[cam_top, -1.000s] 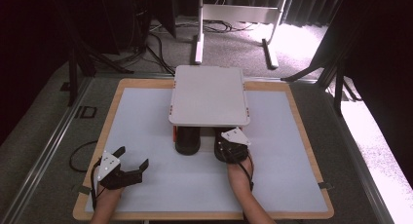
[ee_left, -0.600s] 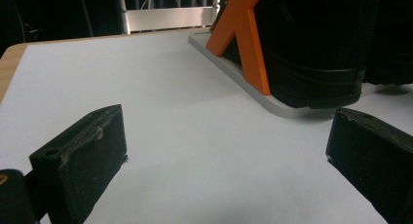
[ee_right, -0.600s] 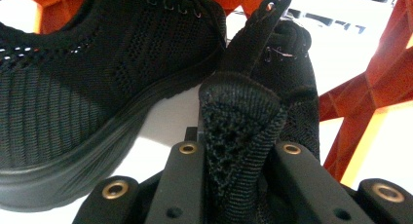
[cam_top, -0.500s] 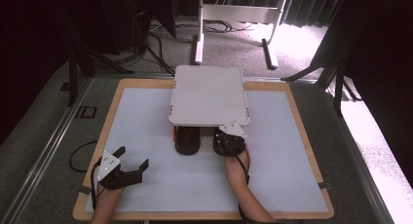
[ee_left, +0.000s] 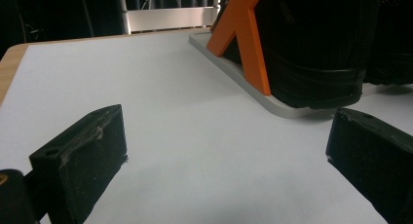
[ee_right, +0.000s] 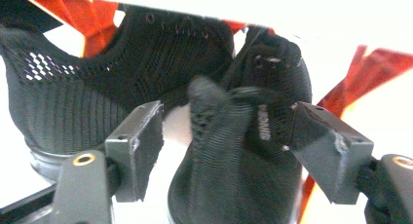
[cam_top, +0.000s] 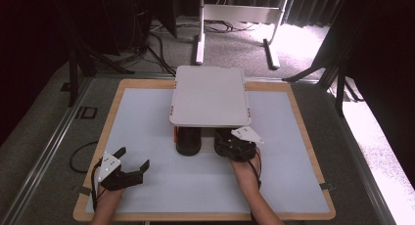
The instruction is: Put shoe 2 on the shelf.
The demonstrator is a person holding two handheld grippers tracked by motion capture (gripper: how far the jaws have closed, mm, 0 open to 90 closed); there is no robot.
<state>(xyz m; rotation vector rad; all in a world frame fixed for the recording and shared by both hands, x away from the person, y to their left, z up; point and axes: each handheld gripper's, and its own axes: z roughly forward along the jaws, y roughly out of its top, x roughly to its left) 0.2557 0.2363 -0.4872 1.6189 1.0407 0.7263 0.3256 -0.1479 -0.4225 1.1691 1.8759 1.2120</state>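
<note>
Two black knit shoes sit side by side under a low white rack (cam_top: 209, 95) at the middle of the tabletop (cam_top: 293, 137), heels toward the person. The rack's flat top hides most of each shoe from above; orange X-shaped side supports (ee_left: 243, 36) hold that top up over a grey base.

The right gripper (cam_top: 235, 146) is at the front edge of the rack, reaching in at the right shoe (ee_right: 243, 151). In the right gripper view its fingers (ee_right: 139, 146) stand apart on either side of the shoe's heel and collar, one on each flank, with a visible gap on both sides. They are spread wide and not yet pressing the fabric. The heel is likely chosen because it is the part that pokes out from under the rack, and straddling it looks like the setup for a pinch and pull toward the person.

The left shoe (cam_top: 188, 139) sits just beside the right one, untouched. The left gripper (cam_top: 128, 167) rests low near the front left corner of the tabletop, well apart from the rack, its fingers (ee_left: 83, 156) wide apart and holding nothing. It appears parked there so that it stays clear of the right hand's reach.
</note>
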